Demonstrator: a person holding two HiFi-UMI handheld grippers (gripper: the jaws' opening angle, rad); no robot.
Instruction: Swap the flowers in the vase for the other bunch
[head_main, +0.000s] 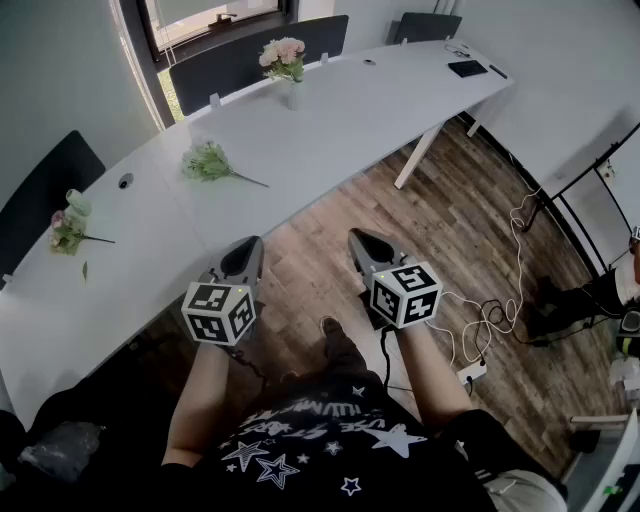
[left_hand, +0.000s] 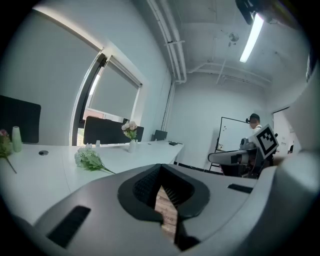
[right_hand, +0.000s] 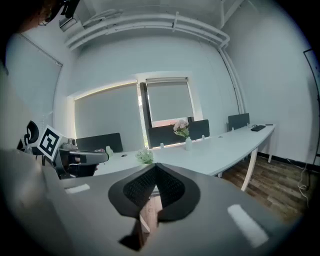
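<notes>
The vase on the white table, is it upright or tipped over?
Upright: the vase stands on its base on the table, pink flowers rising from its mouth.

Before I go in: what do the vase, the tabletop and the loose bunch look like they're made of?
Vase: pale and smooth, perhaps ceramic or frosted glass; too small to tell.
Tabletop: white, even, low-sheen surface, probably laminate.
Loose bunch: green leaves, pale blooms, a thin straight stem; possibly artificial, but that is uncertain.

The scene is viewed steeply down from head height, well back from the long white table. Both gripper views are aimed nearly level across it, so the vase flowers are caught in all three
</notes>
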